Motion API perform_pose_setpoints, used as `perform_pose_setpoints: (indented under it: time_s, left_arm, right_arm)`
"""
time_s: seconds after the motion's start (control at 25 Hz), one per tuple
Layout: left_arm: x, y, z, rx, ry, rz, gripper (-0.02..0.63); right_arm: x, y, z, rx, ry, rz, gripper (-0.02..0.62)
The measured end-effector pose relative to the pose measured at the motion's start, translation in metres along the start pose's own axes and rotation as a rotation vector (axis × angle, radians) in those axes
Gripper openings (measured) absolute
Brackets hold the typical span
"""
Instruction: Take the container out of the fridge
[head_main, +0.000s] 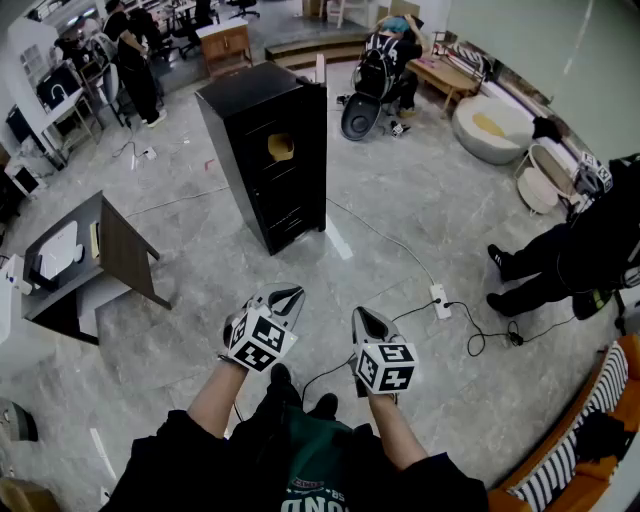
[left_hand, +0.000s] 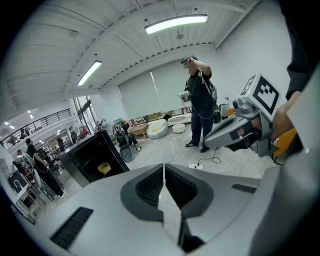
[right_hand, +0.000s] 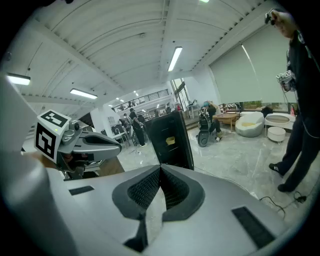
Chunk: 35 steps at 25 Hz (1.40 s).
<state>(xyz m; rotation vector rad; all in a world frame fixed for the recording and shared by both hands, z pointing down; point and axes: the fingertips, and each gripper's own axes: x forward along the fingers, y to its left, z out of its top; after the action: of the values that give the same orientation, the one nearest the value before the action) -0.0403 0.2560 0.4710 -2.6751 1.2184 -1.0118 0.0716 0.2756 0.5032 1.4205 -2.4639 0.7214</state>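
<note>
A tall black fridge (head_main: 268, 150) stands on the grey floor ahead of me, its front open and dark. A small yellow container (head_main: 281, 147) sits on an upper shelf inside; it also shows in the left gripper view (left_hand: 104, 167) and in the right gripper view (right_hand: 170, 140). My left gripper (head_main: 290, 296) and right gripper (head_main: 362, 315) are held side by side well short of the fridge, both pointing toward it. The left gripper (left_hand: 164, 172) has its jaws shut with nothing between them. The right gripper (right_hand: 160, 175) is likewise shut and empty.
A white power strip (head_main: 438, 296) with its cables lies on the floor to the right. To the left stands a low desk with a brown panel (head_main: 125, 250). A person in black (head_main: 560, 260) stands at the right. A stroller (head_main: 375, 75) is behind the fridge.
</note>
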Motion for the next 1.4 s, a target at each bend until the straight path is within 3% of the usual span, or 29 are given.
perform_pose_setpoints:
  time_s: [0.24,1.4]
  left_arm:
    - [0.000,0.002,0.003,0.007,-0.004,0.002,0.018]
    - [0.002,-0.003,0.003,0.002,0.023,0.007,0.018]
  right_arm:
    - [-0.002,0.003,0.013,-0.034,-0.060,0.011,0.037]
    - [-0.003,0.008,0.009,-0.066,-0.030,0.041,0.035]
